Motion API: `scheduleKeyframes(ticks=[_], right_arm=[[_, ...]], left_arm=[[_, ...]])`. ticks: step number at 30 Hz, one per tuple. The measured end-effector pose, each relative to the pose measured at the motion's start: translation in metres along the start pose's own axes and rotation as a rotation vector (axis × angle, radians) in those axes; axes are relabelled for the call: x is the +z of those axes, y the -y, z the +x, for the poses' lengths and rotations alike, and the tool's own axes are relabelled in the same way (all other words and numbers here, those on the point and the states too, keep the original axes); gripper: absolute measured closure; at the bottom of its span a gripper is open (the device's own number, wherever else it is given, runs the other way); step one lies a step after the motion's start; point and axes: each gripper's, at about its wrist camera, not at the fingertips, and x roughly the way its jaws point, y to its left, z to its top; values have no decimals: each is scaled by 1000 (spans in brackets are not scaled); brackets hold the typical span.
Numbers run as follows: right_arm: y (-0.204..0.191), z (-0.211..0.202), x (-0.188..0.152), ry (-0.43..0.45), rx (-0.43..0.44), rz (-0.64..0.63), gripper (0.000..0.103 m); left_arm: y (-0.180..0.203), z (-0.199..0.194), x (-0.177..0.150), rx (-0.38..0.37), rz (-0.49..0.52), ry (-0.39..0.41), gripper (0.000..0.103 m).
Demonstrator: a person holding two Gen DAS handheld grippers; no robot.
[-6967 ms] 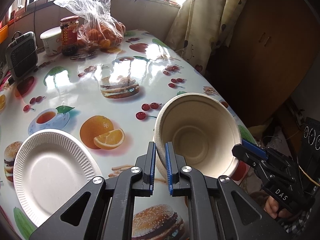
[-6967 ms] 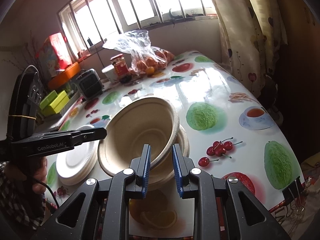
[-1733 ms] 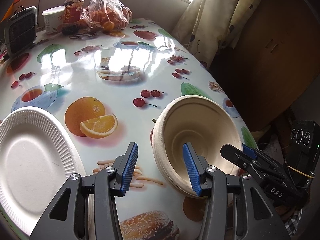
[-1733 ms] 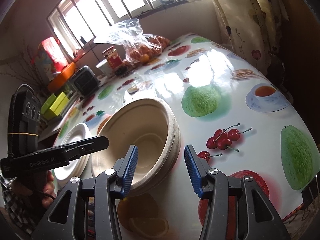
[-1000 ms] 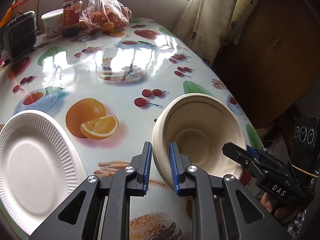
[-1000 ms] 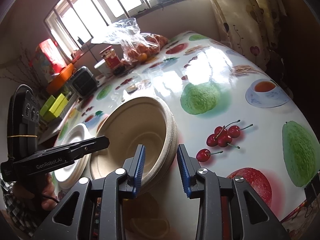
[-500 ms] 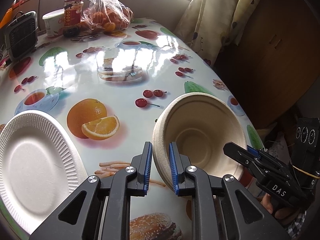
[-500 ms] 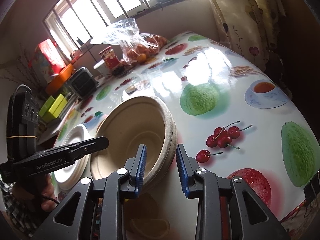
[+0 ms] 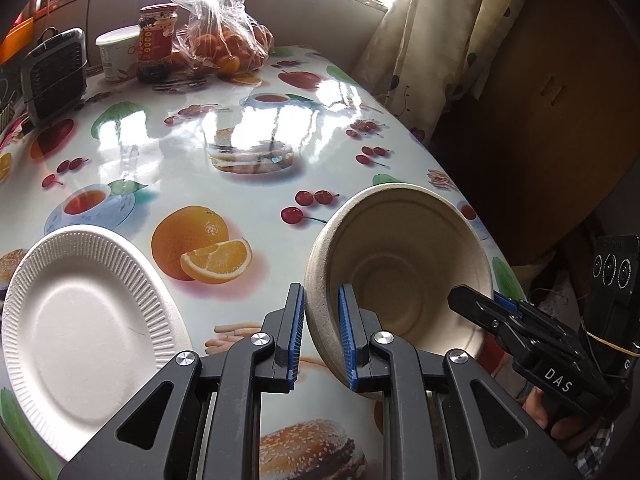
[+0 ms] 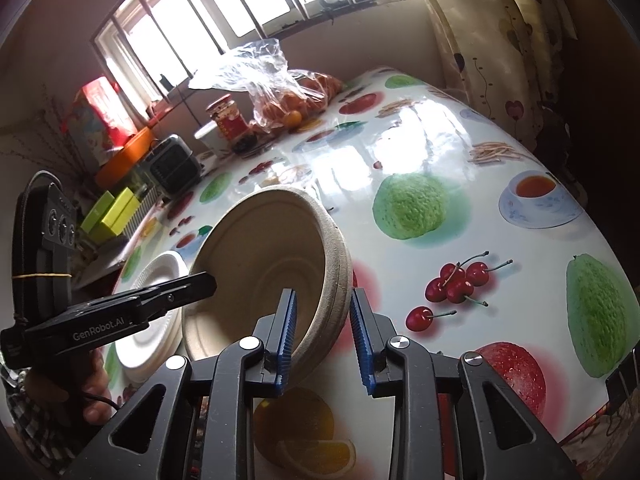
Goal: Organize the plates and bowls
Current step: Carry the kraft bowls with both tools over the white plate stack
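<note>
A tan pulp bowl (image 9: pixel 400 264), nested in a second one, is tilted on its side above the fruit-print table. My left gripper (image 9: pixel 321 334) is shut on its near rim, one pad inside and one outside. In the right wrist view the bowl (image 10: pixel 272 264) has its rim between the closing jaws of my right gripper (image 10: pixel 323 340). The inner pad is at the wall, and a small gap shows at the outer pad. A white paper plate (image 9: pixel 80 320) lies flat to the left of the bowl.
At the table's far end are a bag of oranges (image 9: pixel 224 40), a red-lidded jar (image 9: pixel 156 40), a white tub (image 9: pixel 116 56) and a small grey appliance (image 9: pixel 56 76). The table edge (image 9: pixel 452 184) curves past the bowl, with a curtain (image 9: pixel 432 40) and a dark cabinet beyond.
Both grippers stood wide open around the bowl rim shortly before. The left one has shut on the rim. The right jaws have narrowed steadily around the opposite rim. Neither hand has shifted.
</note>
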Motion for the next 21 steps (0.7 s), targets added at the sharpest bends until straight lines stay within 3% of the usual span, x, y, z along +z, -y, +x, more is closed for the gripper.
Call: scheduleKeyframes(ticks=[21], right_arm=[[-39,4,9,-5,55,-64,76]], left_arm=[[-23,-37,-8,40,-54,63,85]])
